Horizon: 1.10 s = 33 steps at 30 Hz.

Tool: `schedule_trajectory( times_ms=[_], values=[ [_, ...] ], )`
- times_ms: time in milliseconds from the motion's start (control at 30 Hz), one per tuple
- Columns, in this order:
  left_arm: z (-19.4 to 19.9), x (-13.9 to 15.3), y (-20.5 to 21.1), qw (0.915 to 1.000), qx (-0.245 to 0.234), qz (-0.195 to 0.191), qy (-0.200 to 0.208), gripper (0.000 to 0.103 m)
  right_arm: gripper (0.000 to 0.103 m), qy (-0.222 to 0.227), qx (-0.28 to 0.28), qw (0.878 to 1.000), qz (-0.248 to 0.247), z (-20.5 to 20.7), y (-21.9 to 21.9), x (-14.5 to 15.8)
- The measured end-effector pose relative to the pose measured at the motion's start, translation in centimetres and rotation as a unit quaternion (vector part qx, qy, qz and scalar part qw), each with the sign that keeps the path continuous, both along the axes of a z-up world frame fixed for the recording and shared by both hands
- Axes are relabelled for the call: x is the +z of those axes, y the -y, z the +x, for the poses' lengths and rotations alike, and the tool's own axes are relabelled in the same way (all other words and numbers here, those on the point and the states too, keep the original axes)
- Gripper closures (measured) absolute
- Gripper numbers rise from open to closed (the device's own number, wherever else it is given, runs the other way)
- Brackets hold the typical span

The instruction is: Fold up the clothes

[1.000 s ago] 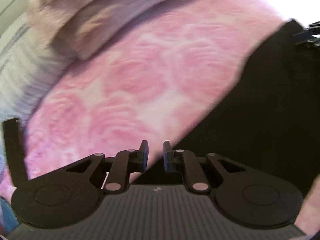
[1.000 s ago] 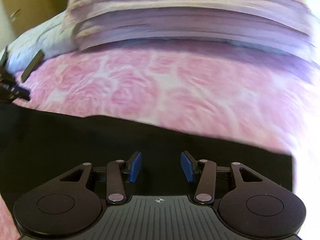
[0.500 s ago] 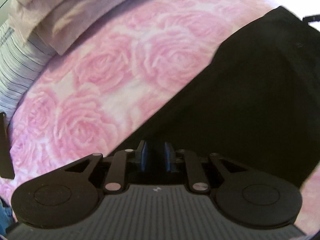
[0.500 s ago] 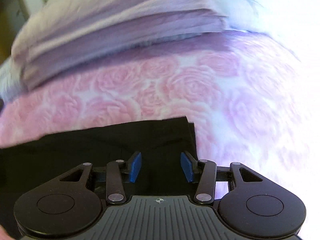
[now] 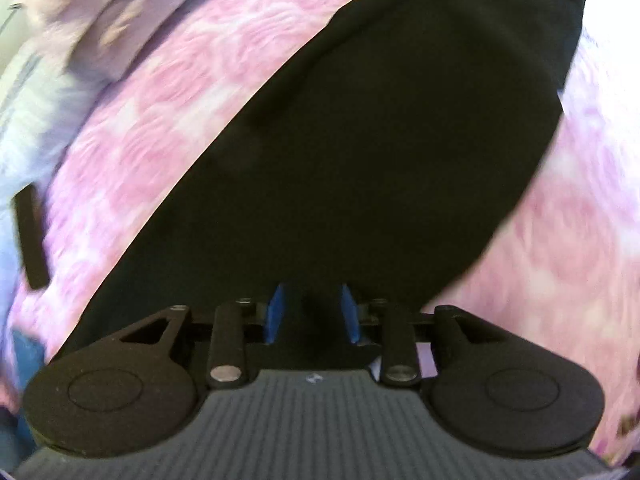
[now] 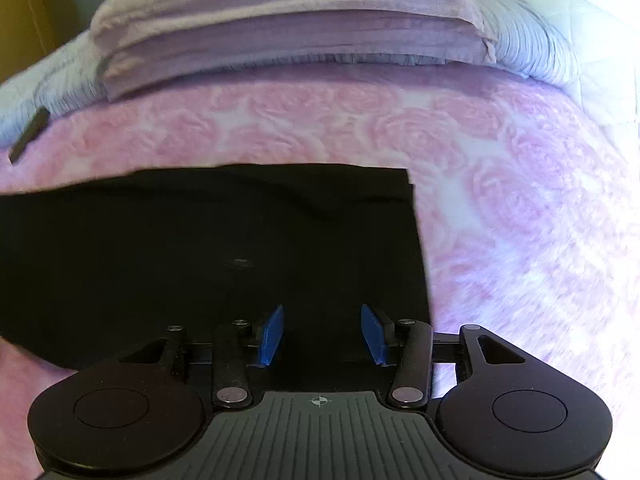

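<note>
A black garment (image 5: 380, 140) lies flat on the pink rose bedspread (image 5: 168, 120). In the left wrist view it runs as a long dark band from bottom left to top right. My left gripper (image 5: 312, 312) hangs over its near end. Its jaws are opening, the black cloth lies loose between the blue pads (image 5: 276, 312), and nothing is pinched. In the right wrist view the black garment (image 6: 200, 248) shows a straight right edge and a square far corner. My right gripper (image 6: 322, 334) stands open just above the cloth near that edge, holding nothing.
A stack of folded mauve bedding (image 6: 280, 32) lies across the far side of the bed, with striped white pillows (image 6: 532, 48) beside it. A slim black bar-shaped object (image 6: 30, 134) rests at the left by the bedspread's edge. Bare pink bedspread (image 6: 520, 200) stretches to the right of the garment.
The left gripper has swept along the garment, closed on the cloth midway and has since parted its jaws. The right gripper has moved to the garment's right edge with its jaws unchanged.
</note>
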<state>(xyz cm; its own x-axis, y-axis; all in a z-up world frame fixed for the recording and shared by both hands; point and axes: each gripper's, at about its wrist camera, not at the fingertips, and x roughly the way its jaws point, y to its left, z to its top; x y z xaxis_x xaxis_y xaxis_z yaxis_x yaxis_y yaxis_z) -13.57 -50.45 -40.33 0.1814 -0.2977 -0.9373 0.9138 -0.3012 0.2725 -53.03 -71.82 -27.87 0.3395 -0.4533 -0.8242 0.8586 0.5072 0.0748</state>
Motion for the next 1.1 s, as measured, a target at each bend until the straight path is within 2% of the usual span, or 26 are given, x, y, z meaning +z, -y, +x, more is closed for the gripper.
schedule_trajectory(
  times_ms=[200,333,467,567,767,900,1000,1067,1100],
  values=[
    [4.4,2.4,-7.2,0.9978,0.056,0.003,0.035,0.072,0.056,0.013,0.035,0.999,0.040,4.0,-5.7,0.0],
    [9.4,3.3,-11.7,0.9935,0.101,-0.008,0.052,0.069,0.056,0.016,0.072,0.995,0.069,9.0,-9.4,-0.4],
    [15.4,3.9,-16.0,0.9889,0.134,-0.028,0.058,0.067,0.056,0.021,0.122,0.990,0.069,16.7,-12.9,0.0],
    [20.5,3.7,-17.8,0.9869,0.147,-0.051,0.041,0.066,0.056,0.022,0.150,0.987,0.055,23.7,-15.0,0.5],
    [29.7,3.0,-18.4,0.9849,0.146,-0.093,0.003,0.066,0.056,0.026,0.205,0.978,0.039,39.0,-18.5,0.2],
    [35.4,3.0,-16.7,0.9786,0.162,-0.126,-0.013,0.062,0.056,0.013,0.276,0.961,0.005,51.2,-19.8,-1.1],
    [38.7,3.0,-14.6,0.9765,0.158,-0.146,-0.009,0.056,0.053,-0.027,0.339,0.939,-0.043,57.9,-19.7,-2.0],
    [40.4,2.8,-13.0,0.9786,0.137,-0.154,0.003,0.055,0.032,-0.056,0.373,0.923,-0.075,60.4,-19.2,-2.8],
    [41.1,2.6,-12.0,0.9807,0.121,-0.154,0.009,0.055,0.031,-0.068,0.385,0.917,-0.082,61.0,-18.7,-3.2]
  ],
)
